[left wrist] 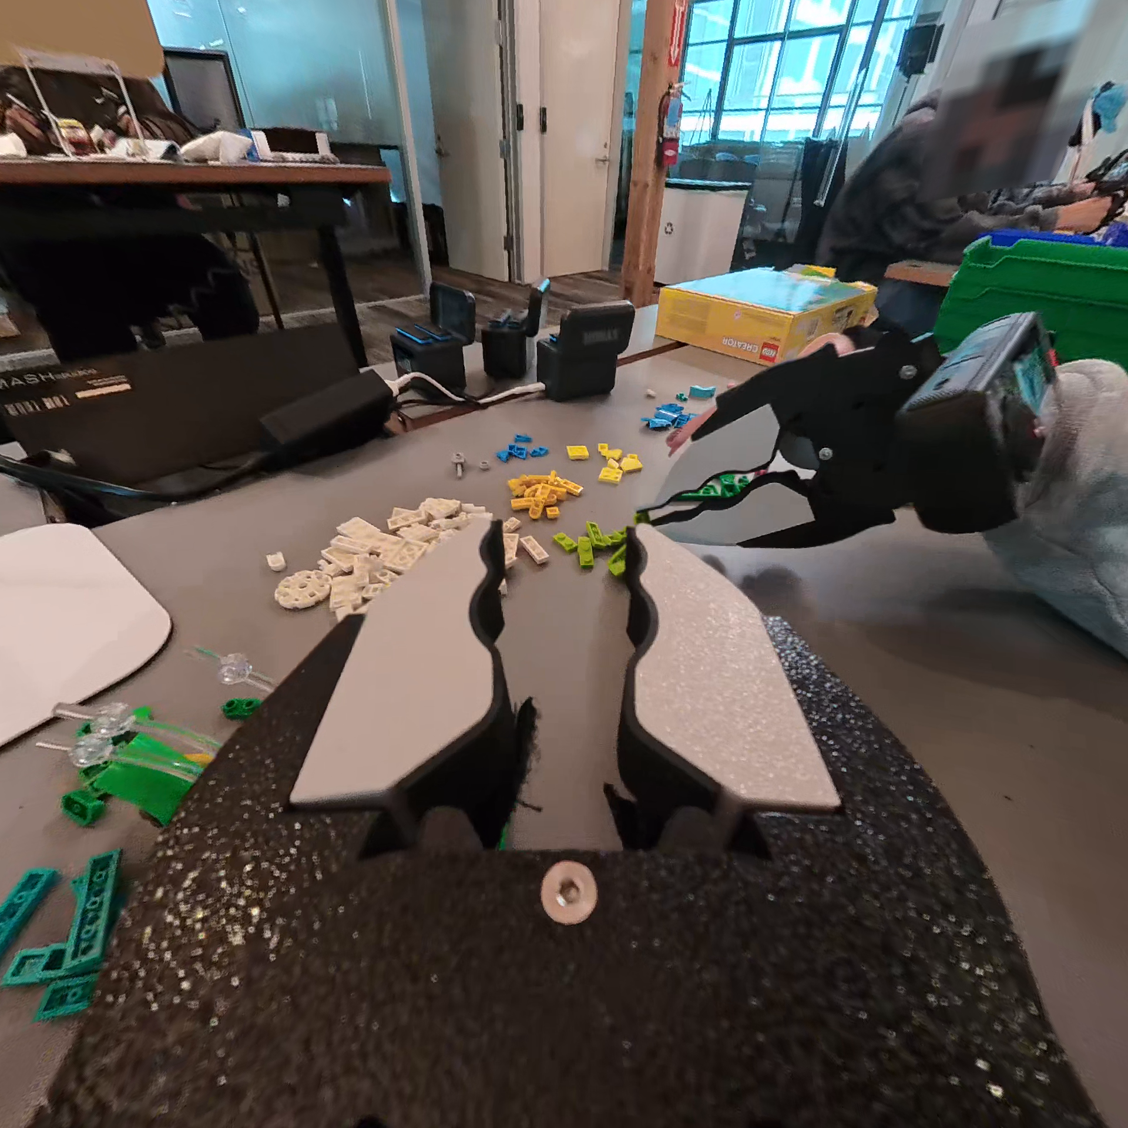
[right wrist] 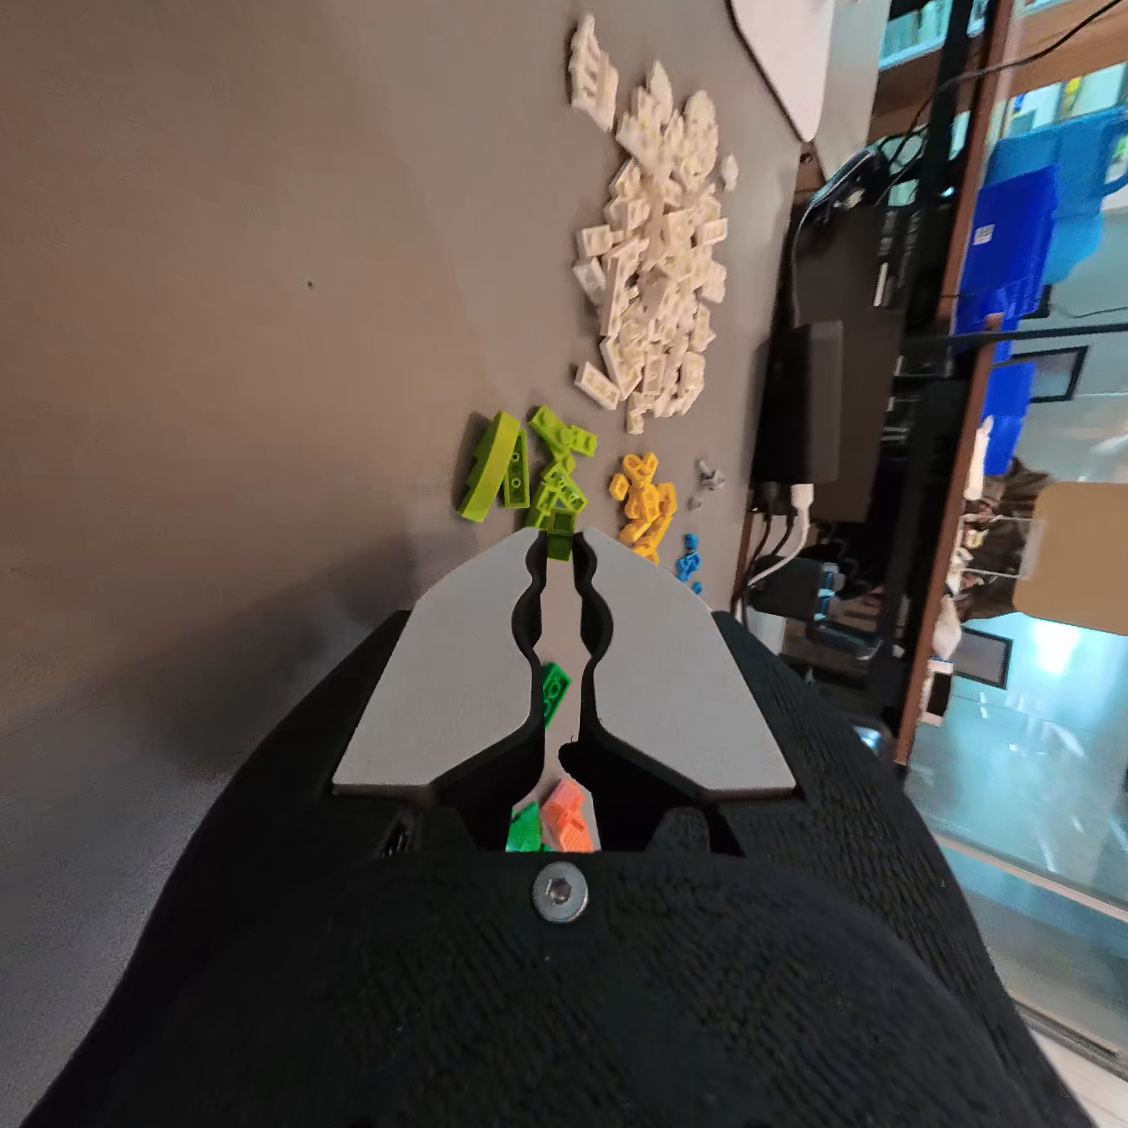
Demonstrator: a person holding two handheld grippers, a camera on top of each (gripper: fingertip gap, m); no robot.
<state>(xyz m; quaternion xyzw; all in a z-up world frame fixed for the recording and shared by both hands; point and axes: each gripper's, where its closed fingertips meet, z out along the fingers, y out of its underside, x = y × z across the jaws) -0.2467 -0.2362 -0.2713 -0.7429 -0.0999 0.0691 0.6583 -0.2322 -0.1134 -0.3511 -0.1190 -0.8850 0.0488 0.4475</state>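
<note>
My left gripper [left wrist: 564, 537] is open and empty, low over the grey table [left wrist: 854, 702], with its tips between a pile of white bricks [left wrist: 390, 549] and a small pile of lime green bricks [left wrist: 589, 543]. My right gripper [right wrist: 559, 536] is shut on a small lime green brick [right wrist: 561, 543] at the near edge of the lime pile [right wrist: 537, 470]. In the left wrist view the right gripper [left wrist: 644, 519] comes in from the right with the lime piece [left wrist: 639, 518] at its tips, just beside my left gripper's right finger [left wrist: 683, 610].
Yellow bricks [left wrist: 543, 488], blue bricks [left wrist: 519, 451] and darker green bricks [left wrist: 720, 488] lie in separate heaps. A yellow box [left wrist: 763, 311], a green crate [left wrist: 1037, 293] and black chargers [left wrist: 580, 360] stand at the back. A white board [left wrist: 67, 616] and green and teal pieces [left wrist: 122, 775] lie left.
</note>
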